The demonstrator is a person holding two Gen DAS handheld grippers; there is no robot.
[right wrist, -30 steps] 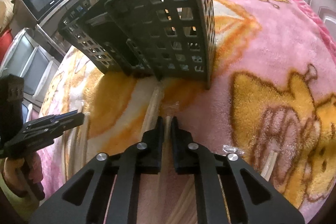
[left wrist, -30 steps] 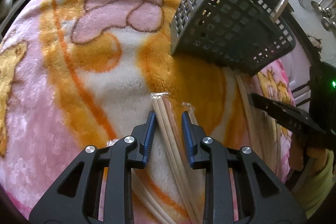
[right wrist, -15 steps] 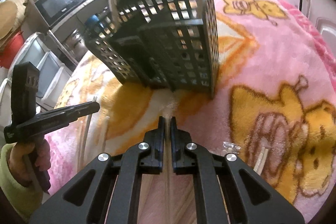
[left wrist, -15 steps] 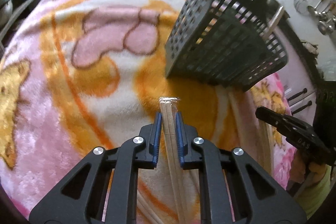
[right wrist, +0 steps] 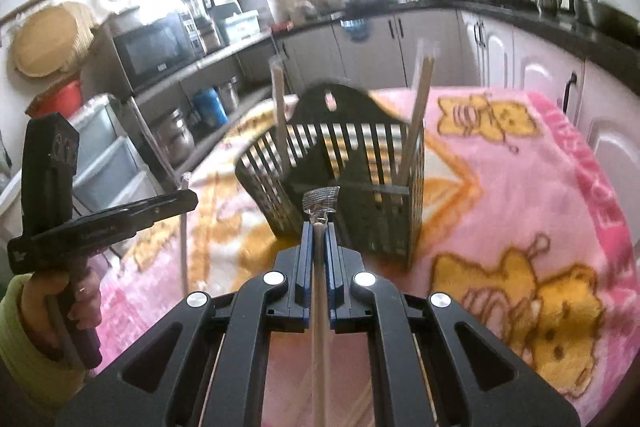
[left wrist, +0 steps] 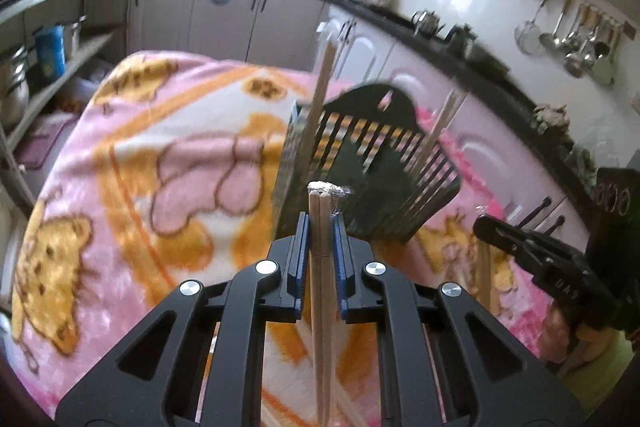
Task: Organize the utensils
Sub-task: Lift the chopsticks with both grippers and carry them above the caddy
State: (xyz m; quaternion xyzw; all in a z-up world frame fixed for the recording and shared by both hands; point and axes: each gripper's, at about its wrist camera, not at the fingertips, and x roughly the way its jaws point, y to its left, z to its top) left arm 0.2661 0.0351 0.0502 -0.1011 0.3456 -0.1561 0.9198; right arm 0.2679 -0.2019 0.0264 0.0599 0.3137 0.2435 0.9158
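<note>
Left wrist view first: the left gripper (left wrist: 321,227) has its jaws drawn in tight on a wrapped pair of chopsticks (left wrist: 320,291), which runs straight out between the blue pads (left wrist: 301,247), its crimped wrapper end poking just past the tips. Beyond it the black utensil basket (left wrist: 384,163) stands toward the far right edge of the pink blanket (left wrist: 120,155), with two pairs of chopsticks already upright in it, one at its left corner (left wrist: 320,95) and one at its right side (left wrist: 442,123). At the right edge of this view the other tool shows side-on.

Right wrist view: the left gripper (right wrist: 184,201) appears at the left edge, held in a hand with a green sleeve (right wrist: 60,307). The right gripper (right wrist: 319,233) is likewise pinched onto its own wrapped chopsticks (right wrist: 319,327), jaws almost together, the wrapper tip level with the basket (right wrist: 344,163) front rim.

Judging by this, both picks are done and the carry to the basket is the step in hand. The next move likely calls for tipping each pair upright over the open top, one tool at a time so they do not collide, then releasing only once the lower ends are inside the rim. More loose chopsticks (left wrist: 484,275) seem to lie on the blanket near the basket's right side.
</note>
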